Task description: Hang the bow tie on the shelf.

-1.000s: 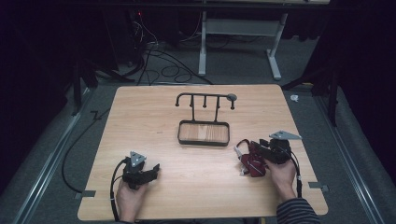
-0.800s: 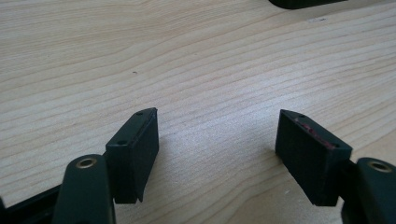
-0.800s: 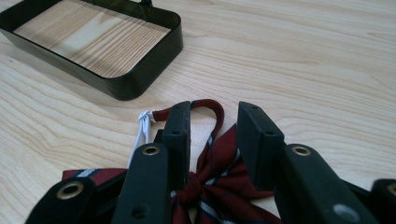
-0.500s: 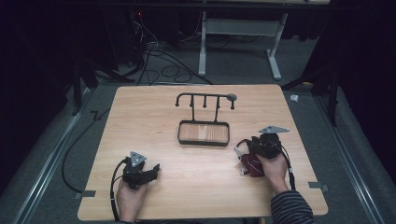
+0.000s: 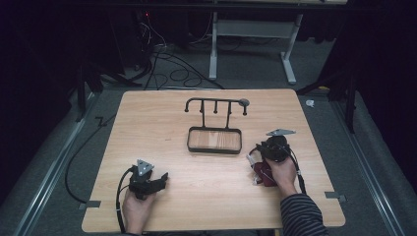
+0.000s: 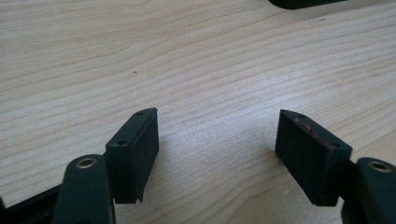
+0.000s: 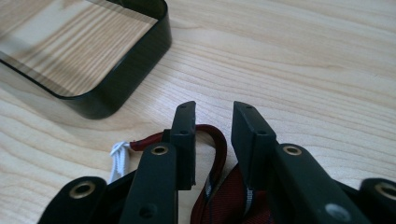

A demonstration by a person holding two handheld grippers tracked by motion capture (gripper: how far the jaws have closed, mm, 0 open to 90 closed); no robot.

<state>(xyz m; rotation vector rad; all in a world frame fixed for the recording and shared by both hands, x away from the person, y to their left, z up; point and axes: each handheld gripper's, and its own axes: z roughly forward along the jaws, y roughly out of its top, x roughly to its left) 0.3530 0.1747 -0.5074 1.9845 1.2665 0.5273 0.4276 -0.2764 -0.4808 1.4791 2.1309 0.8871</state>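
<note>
A dark red pouch (image 5: 264,176) with a red strap (image 7: 219,149) and a white knotted cord (image 7: 120,154) lies on the table at the right, under the person's right hand. My right gripper (image 5: 256,151) is low over it, pointing toward the black tray. Its jaws (image 7: 212,109) stand a narrow gap apart, and the strap loop runs between them without being pinched. My left gripper (image 5: 164,177) rests near the table's front left edge. In the left gripper view its jaws (image 6: 217,121) are wide open over bare wood with nothing between them.
A black tray (image 5: 214,150) with a wooden floor sits at the table's middle, and a black hook rack (image 5: 216,101) rises from its back. The tray's corner (image 7: 135,70) is just ahead and left of my right jaws. Cables lie on the floor beyond the table.
My right gripper has moved left and slightly forward, over the red pouch and toward the tray. The left gripper has stayed still.
</note>
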